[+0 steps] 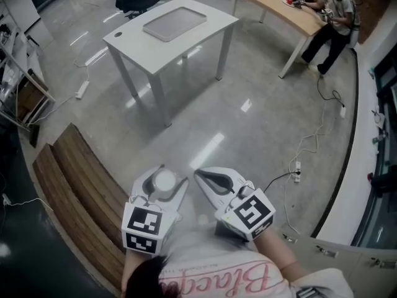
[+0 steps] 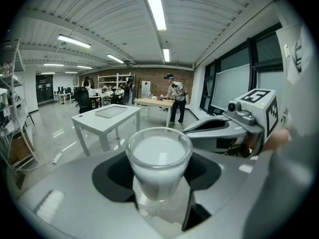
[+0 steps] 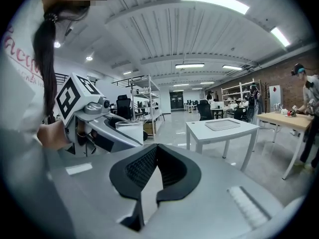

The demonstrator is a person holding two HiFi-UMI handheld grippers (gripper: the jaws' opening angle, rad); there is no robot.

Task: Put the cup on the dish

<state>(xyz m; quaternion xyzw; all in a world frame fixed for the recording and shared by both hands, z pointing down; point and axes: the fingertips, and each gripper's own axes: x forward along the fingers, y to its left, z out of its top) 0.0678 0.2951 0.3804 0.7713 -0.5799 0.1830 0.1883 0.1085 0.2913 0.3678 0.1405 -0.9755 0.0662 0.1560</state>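
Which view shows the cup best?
The left gripper view: the cup fills the centre, gripped between the jaws. The head view shows only its top from above; the right gripper view catches part of it at left.

Bright, even indoor light from long ceiling strips (image 2: 155, 6) overhead. White glare streaks across the glossy floor (image 1: 260, 141) near the far worktop (image 1: 133, 39). Faint, soft shadows. Strong fisheye bending and dark corners in both gripper views; nearest foreground blurred.
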